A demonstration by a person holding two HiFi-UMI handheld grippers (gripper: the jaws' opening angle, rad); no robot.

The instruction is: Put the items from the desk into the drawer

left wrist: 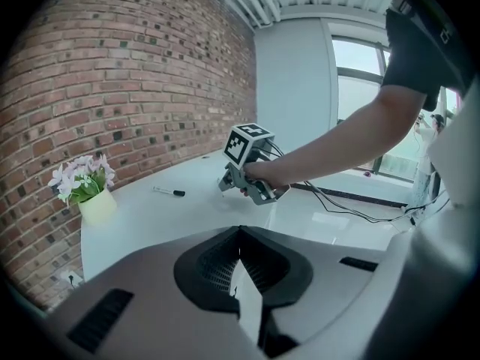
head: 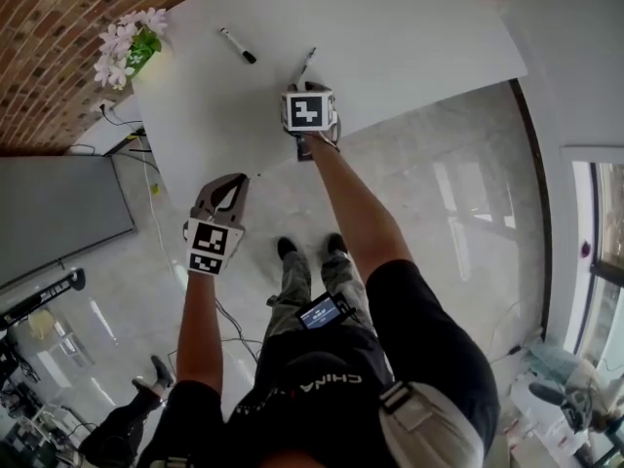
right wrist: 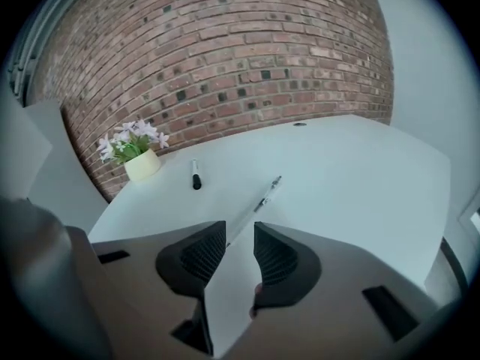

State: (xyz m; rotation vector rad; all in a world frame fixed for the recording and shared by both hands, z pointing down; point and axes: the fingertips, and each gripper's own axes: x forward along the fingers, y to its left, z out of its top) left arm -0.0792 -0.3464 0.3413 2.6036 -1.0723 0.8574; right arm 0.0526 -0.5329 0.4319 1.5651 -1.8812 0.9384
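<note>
right gripper (right wrist: 240, 235): I read its fingers (right wrist: 199, 257) as standing apart with a clear gap, pressing on nothing. The gripper tips downward at the surface (right wrist: 360, 178).
gap at the right fingertips: the near end of the pen (right wrist: 264, 197) shows here. I cannot tell whether it lies between the fingers or just ahead of them.
left gripper (left wrist: 240, 232): its fingers (left wrist: 214, 265) meet at the tips, closed on nothing.
pen: clear-barrelled, it lies flat on the white surface and slants away from the right gripper toward the far right.
marker (right wrist: 196, 176): white with a black cap, it lies flat on the surface, left of the pen and apart from it, on the side of the flower pot.
flower pot (right wrist: 141, 163): a pale yellow pot with lilac-white flowers, upright at the far left corner of the surface, by the brick wall (right wrist: 225, 66).
right hand (left wrist: 262, 175): from the left gripper view I see it wrapped round the right gripper's handle, low over the surface, with the tag cube (left wrist: 247, 145) on top.
left gripper's place: in the head view it hangs off the near edge of the surface, over the glossy floor (head: 439, 193), well apart from pen and marker.
person: stands at the near edge of the surface, dark shoes on the floor.
</note>
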